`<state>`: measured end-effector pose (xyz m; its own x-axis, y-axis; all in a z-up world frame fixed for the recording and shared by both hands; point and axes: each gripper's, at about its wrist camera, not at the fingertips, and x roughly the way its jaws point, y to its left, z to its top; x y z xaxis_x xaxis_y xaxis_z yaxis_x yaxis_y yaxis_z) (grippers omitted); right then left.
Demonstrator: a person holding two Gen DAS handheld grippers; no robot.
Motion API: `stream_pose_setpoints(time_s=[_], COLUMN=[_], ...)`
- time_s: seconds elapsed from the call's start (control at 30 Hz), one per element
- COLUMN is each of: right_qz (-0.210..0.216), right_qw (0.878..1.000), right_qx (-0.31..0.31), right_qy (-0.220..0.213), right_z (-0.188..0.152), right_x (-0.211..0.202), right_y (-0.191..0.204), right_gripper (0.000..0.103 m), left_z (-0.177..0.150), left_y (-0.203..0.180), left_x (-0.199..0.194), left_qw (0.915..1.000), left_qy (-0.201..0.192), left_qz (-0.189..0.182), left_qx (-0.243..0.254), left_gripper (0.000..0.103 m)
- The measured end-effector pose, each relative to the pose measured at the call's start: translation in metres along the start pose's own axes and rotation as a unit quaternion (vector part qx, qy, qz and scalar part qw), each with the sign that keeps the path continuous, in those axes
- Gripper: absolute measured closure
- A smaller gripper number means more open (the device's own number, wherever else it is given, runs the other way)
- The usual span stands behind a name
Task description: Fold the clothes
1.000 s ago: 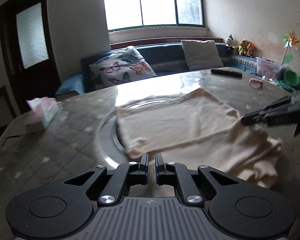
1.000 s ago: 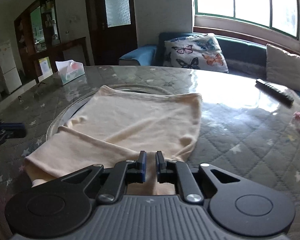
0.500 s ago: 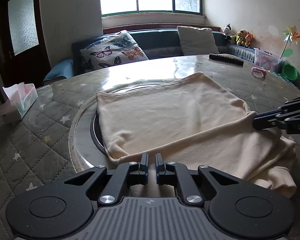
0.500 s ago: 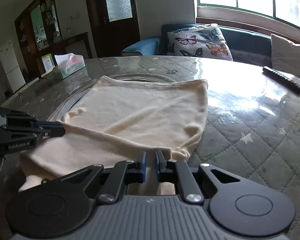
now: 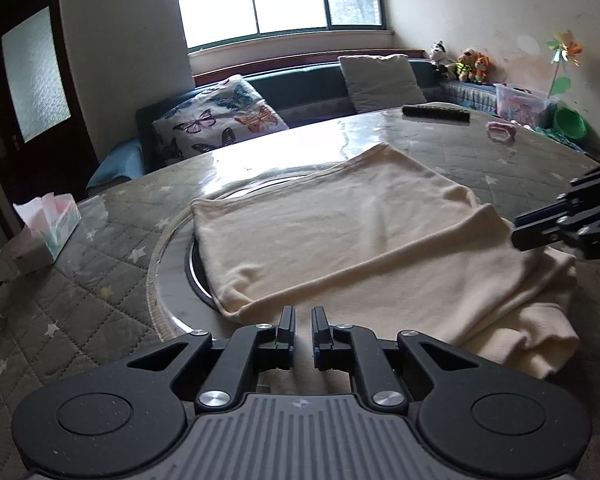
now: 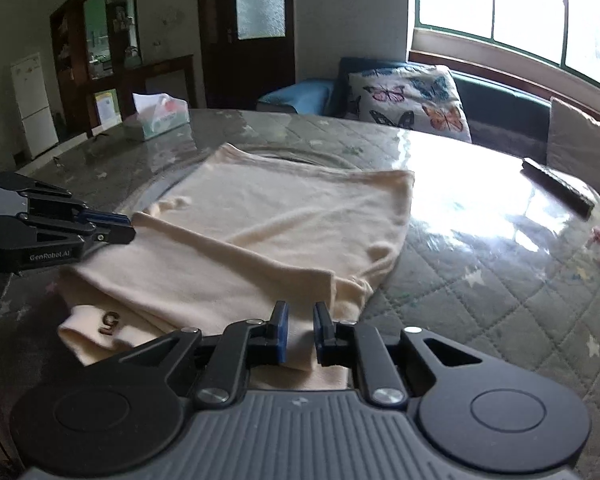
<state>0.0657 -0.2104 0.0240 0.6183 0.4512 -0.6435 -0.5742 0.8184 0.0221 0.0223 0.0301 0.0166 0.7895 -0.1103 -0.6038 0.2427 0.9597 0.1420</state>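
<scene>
A cream garment (image 5: pixel 340 240) lies partly folded on the round quilted table (image 5: pixel 80 300), with a folded-over layer along its near side; it also shows in the right wrist view (image 6: pixel 260 232). My left gripper (image 5: pixel 302 316) sits at the garment's near left edge, its jaws a narrow gap apart with cloth between them. My right gripper (image 6: pixel 300 312) sits at the opposite edge, its jaws slightly wider apart over cloth. Each gripper shows in the other's view, the right (image 5: pixel 518 236) and the left (image 6: pixel 130 228), with tips at the fold line.
A tissue box (image 5: pixel 48 232) stands at the table's left. A black remote (image 5: pixel 436 113) and a pink item (image 5: pixel 500 130) lie at the far right. A glass turntable ring (image 5: pixel 160 264) lies under the garment. A sofa with pillows (image 5: pixel 220 124) is behind.
Both grippers have carried the near cloth edge forward over the garment and lowered it, forming a fold. The jaws of both have parted slightly.
</scene>
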Motion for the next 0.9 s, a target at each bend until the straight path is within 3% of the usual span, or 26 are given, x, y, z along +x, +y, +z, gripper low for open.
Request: stream_pose_setpoints(time_s=[0.13, 0.47, 0.8, 0.87, 0.9], right_qz=[-0.001, -0.007, -0.007, -0.006, -0.005], right_qw=[1.0, 0.999, 0.999, 0.999, 0.999], right_qx=[-0.004, -0.028, -0.037, -0.033, -0.033], right_qy=[0.015, 0.021, 0.017, 0.007, 0.005], right_z=[-0.008, -0.017, -0.015, -0.013, -0.013], right_x=[0.008, -0.002, -0.017, -0.016, -0.015], right_y=[0.002, 0.007, 0.007, 0.009, 0.01], right_gripper=[0.088, 0.084, 0.082, 0.067, 0.065], left_z=[-0.006, -0.023, -0.045, -0.048, -0.049], left_y=[-0.008, -0.014, -0.027, -0.033, -0.037], left_x=[-0.004, -0.029, -0.058, -0.056, -0.054], left_qw=[0.9998, 0.9971, 0.989, 0.9867, 0.9859], left_qy=[0.004, 0.0, -0.009, -0.01, -0.01], left_qz=[-0.01, -0.016, -0.027, -0.028, -0.03], left_qx=[0.019, 0.074, 0.145, 0.16, 0.164], left_gripper=[0.092, 0.072, 0.054, 0.054, 0.054])
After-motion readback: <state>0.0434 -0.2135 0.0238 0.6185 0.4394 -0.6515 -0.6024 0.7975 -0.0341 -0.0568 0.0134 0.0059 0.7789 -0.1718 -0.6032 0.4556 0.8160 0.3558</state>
